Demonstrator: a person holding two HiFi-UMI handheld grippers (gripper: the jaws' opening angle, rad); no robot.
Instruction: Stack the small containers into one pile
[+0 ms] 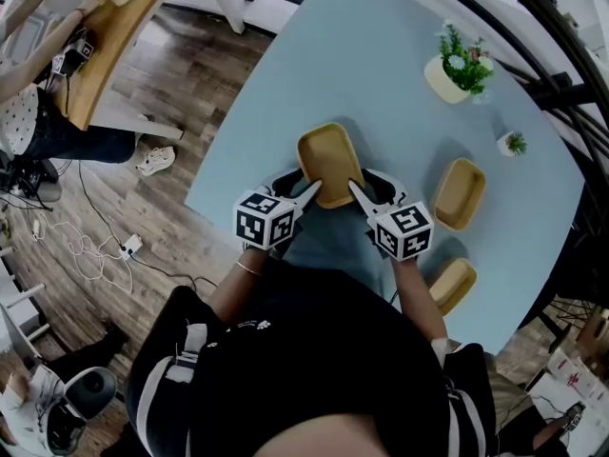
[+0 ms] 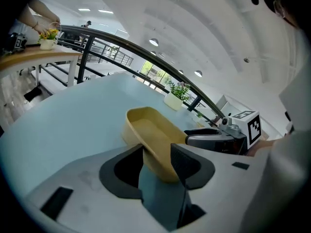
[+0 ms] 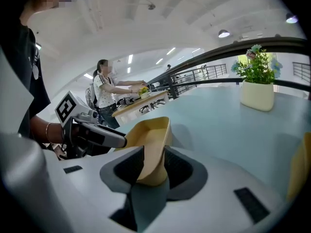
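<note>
Tan container [image 1: 328, 163] clamped in right gripper [image 1: 354, 189], left gripper [image 1: 312, 190] parted round its rim

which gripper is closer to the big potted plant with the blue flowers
Right. The right gripper is on the middle container's near right corner, the side toward the potted plant; the left gripper is at its near left corner, farther away.

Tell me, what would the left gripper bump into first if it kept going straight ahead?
The yellow container. Its near end already sits between the left gripper's jaws, which stand apart, so any push forward would probably shove it across the blue table before meeting anything else.
</note>
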